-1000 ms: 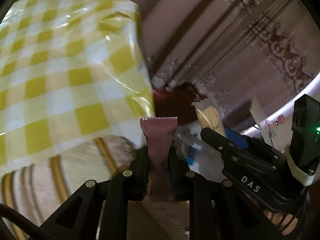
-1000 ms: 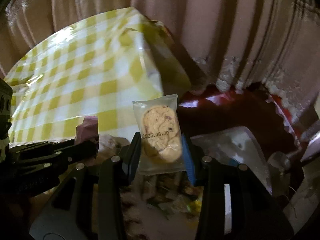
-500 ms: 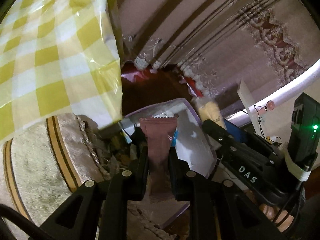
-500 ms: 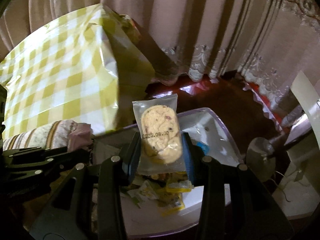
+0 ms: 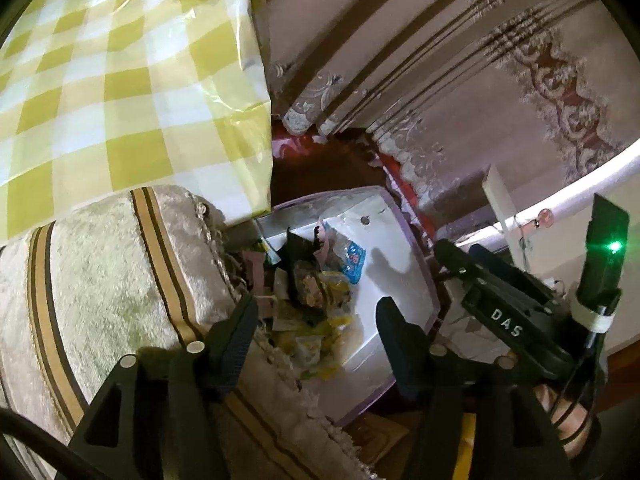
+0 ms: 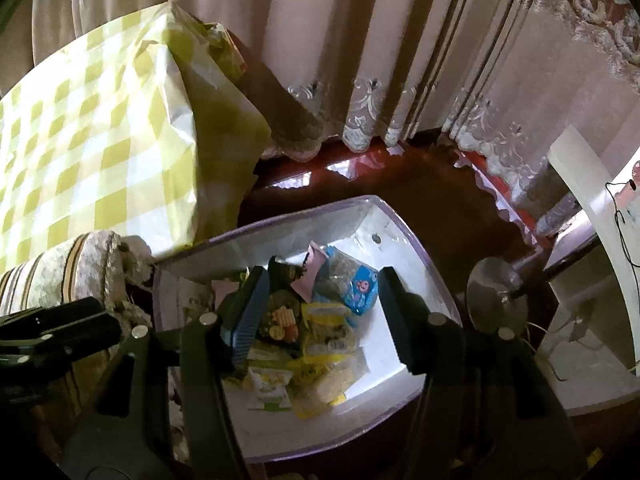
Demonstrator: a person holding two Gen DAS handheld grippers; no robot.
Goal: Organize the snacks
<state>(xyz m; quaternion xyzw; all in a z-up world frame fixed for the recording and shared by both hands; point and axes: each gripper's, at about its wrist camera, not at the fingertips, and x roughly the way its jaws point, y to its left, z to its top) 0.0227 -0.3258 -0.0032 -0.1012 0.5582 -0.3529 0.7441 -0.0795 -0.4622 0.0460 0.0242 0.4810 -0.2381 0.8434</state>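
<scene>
A white bin with a purple rim (image 5: 421, 268) (image 6: 424, 248) stands on the floor and holds a pile of snack packets (image 5: 316, 296) (image 6: 312, 336), among them a blue packet (image 6: 360, 286). My left gripper (image 5: 316, 324) hangs over the bin's near left side, jaws opening, nothing between them. My right gripper (image 6: 324, 304) is above the middle of the pile, jaws opening as well, and empty. A pink packet (image 6: 310, 266) lies near the back of the pile. The cookie packet cannot be picked out. Each view shows the other gripper at its edge.
A table under a yellow checked cloth (image 5: 120, 80) (image 6: 100, 132) rises to the left. A beige striped cushion (image 5: 100, 280) presses against the bin's left side. Curtains (image 6: 360, 60) hang behind, over dark red floor (image 6: 420, 200). A metal stand foot (image 6: 492, 292) sits right of the bin.
Both grippers opened. The pink packet left the left jaws and the cookie packet left the right jaws. Both views have swung down over the bin.
</scene>
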